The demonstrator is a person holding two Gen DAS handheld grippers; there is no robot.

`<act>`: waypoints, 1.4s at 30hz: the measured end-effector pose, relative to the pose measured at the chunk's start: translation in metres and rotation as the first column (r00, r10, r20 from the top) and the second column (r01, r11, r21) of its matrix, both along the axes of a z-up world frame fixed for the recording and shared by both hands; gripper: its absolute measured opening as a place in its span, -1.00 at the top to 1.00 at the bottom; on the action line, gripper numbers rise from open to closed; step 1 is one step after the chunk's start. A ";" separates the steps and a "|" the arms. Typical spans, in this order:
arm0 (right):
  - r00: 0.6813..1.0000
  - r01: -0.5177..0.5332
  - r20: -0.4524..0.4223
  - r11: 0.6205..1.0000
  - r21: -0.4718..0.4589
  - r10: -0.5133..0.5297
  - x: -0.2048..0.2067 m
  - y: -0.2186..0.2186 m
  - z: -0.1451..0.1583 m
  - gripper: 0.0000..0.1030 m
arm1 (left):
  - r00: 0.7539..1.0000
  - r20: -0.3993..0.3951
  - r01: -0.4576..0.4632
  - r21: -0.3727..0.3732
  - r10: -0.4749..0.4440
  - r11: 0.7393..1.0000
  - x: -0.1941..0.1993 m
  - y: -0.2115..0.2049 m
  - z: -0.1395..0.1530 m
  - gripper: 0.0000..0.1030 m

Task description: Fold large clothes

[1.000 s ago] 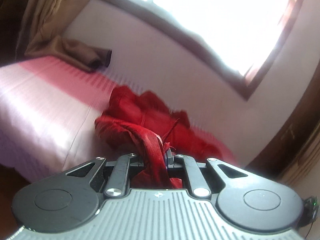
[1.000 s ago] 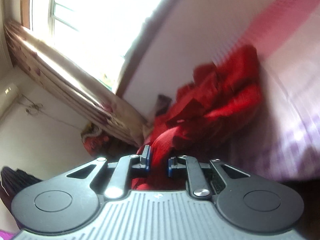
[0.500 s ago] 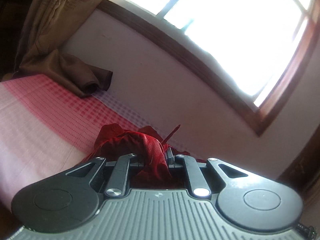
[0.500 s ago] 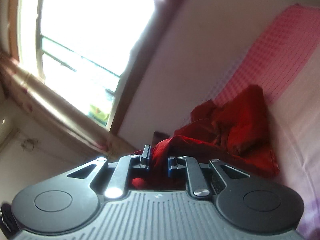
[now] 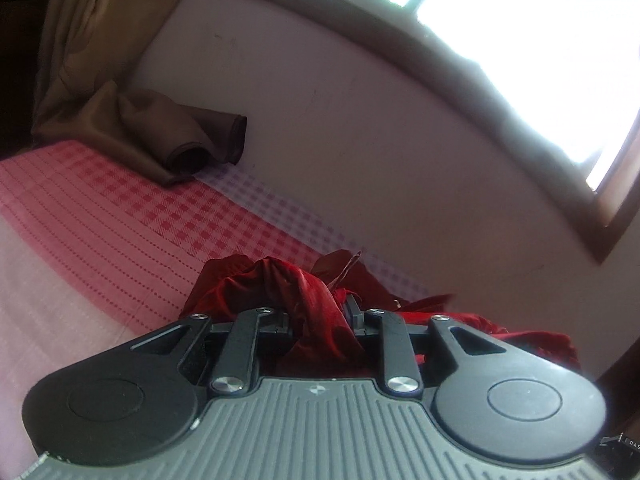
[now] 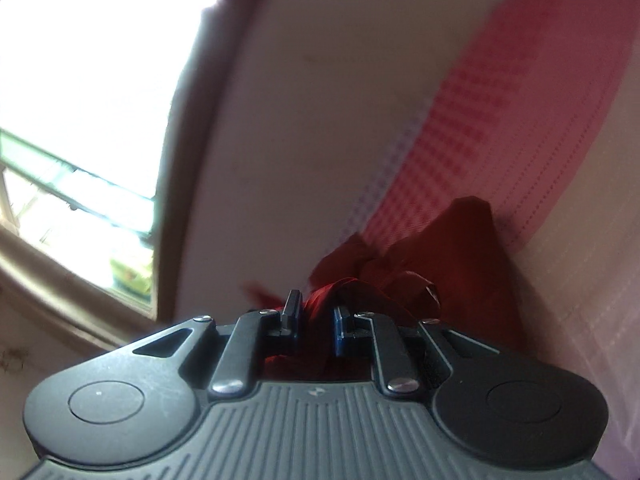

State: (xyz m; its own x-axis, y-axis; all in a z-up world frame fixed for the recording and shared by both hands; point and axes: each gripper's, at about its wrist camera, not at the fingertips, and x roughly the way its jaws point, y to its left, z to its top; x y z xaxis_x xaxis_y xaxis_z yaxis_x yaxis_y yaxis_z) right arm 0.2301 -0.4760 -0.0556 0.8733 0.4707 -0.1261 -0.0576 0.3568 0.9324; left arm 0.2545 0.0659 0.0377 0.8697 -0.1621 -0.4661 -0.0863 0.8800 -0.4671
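A crumpled red garment [image 5: 280, 280] lies bunched on the pink checked bed [image 5: 120, 232] close to the wall. My left gripper [image 5: 320, 312] has a thick fold of it between its fingers; the jaws are opening and the cloth still fills the gap. In the right wrist view the same red garment [image 6: 460, 248] is heaped against the bed [image 6: 500, 100], which stands tilted in the picture. My right gripper [image 6: 316, 312] is shut on a narrow strip of the red cloth. The fingertips of both grippers are partly hidden by fabric.
A pale wall [image 5: 360, 140] runs along the far side of the bed, under a bright window [image 5: 520, 40]. The end of a brown curtain [image 5: 160, 132] rests on the bed at the left. The window frame [image 6: 168, 200] fills the left of the right wrist view.
Both grippers have moved toward the wall with the red cloth, and the heap now sits right in front of them. The left jaws stand wider than before. The right view has rolled.
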 end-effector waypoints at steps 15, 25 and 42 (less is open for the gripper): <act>0.996 0.077 0.038 0.997 -0.002 -0.077 0.011 -0.003 -0.007 -0.48 | 0.985 0.173 0.003 0.056 -0.013 0.998 0.004 -0.013 0.001 -1.00; 0.972 0.048 0.178 0.604 -0.795 0.157 0.004 0.106 0.070 0.21 | 0.970 0.083 0.198 0.276 -0.228 0.941 0.014 -0.063 -0.007 0.84; 0.988 -0.029 0.051 0.499 -0.866 0.145 0.065 0.132 0.024 0.24 | 0.993 -0.048 0.119 0.342 -0.109 0.932 0.062 -0.048 -0.058 0.80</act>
